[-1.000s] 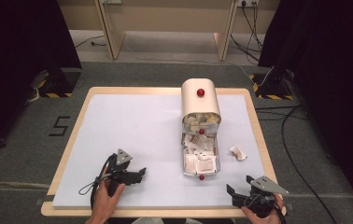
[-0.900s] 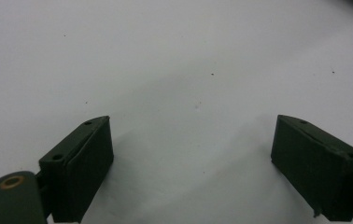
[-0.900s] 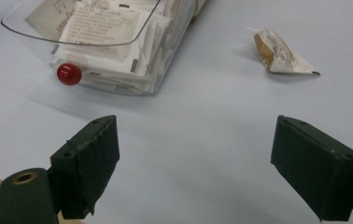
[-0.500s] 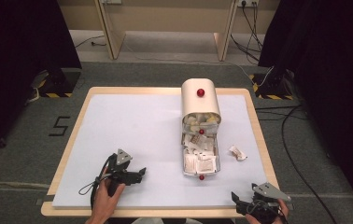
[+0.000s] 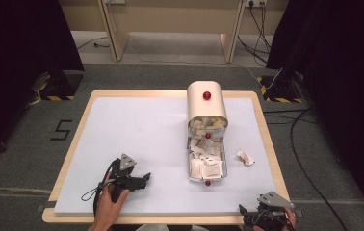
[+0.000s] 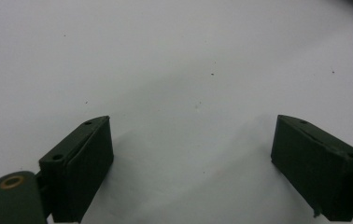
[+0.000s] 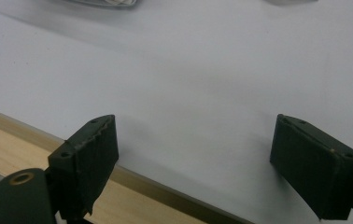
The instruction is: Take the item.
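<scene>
White sheeting covers the counter [image 5: 136, 130], and on it stands a cream bread-bin-style box [image 5: 207, 103] with a red knob; its drawer-like tray [image 5: 206, 164] is drawn out toward the person and loaded with small paper sachets. One loose sachet [image 5: 245, 158] lies on the sheet just right of the tray, apart from it.

Change noted: the right hand-held gripper [image 5: 263, 219] has drawn back over the last second, from the sheet near the tray's front corner to the near edge of the counter. Its own view confirms this — wooden rim [image 7: 34, 154] under the left jaw. Judgement: a withdrawal from the work, with the loose sachet left outside the tray, so either a step has closed or a fresh approach is due.

Left hand-held gripper [image 5: 134, 182]: unmoved, resting low over bare sheet, well left of the tray.

Both hand-held grippers — jaws spread wide, nothing between them, nothing gripped. The sachets are untouched by either tool at this moment.
</scene>
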